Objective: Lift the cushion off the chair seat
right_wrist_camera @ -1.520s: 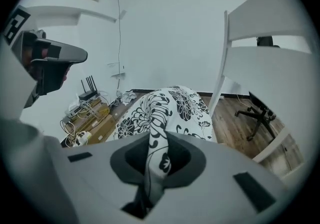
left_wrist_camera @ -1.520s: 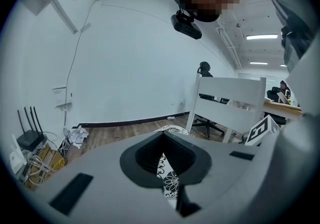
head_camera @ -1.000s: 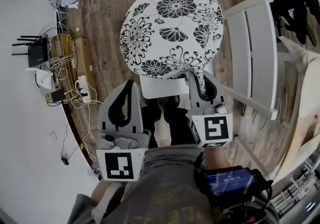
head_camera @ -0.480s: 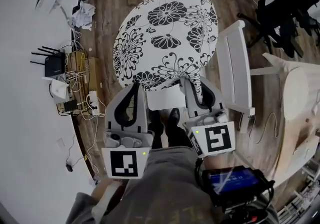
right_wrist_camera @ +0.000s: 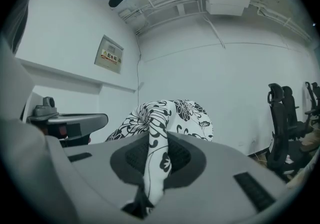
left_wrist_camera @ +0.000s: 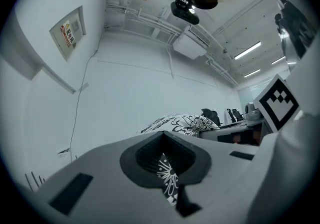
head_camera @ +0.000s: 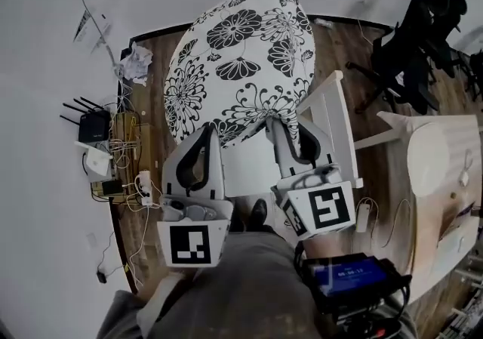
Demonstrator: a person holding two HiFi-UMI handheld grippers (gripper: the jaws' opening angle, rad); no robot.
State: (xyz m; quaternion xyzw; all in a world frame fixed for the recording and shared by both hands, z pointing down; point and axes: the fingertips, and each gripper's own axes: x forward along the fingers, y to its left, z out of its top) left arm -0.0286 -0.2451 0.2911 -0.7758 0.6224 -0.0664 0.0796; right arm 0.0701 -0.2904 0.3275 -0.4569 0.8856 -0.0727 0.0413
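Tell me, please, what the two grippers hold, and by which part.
Both hold the flowered cushion by its near edge: the left gripper pinches the fabric on the left, the right gripper on the right.

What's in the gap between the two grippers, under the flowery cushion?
In the head view, below the cushion, the white chair seat shows between the left gripper and the right gripper, with the person's shoe nearer.

Wood floor [head_camera: 355, 50]: white chair [head_camera: 332, 118] standing mid; crumpled paper [head_camera: 136, 66], power strip [head_camera: 143, 183] + cables by left wall; black office chairs [head_camera: 411, 35] upper rt.
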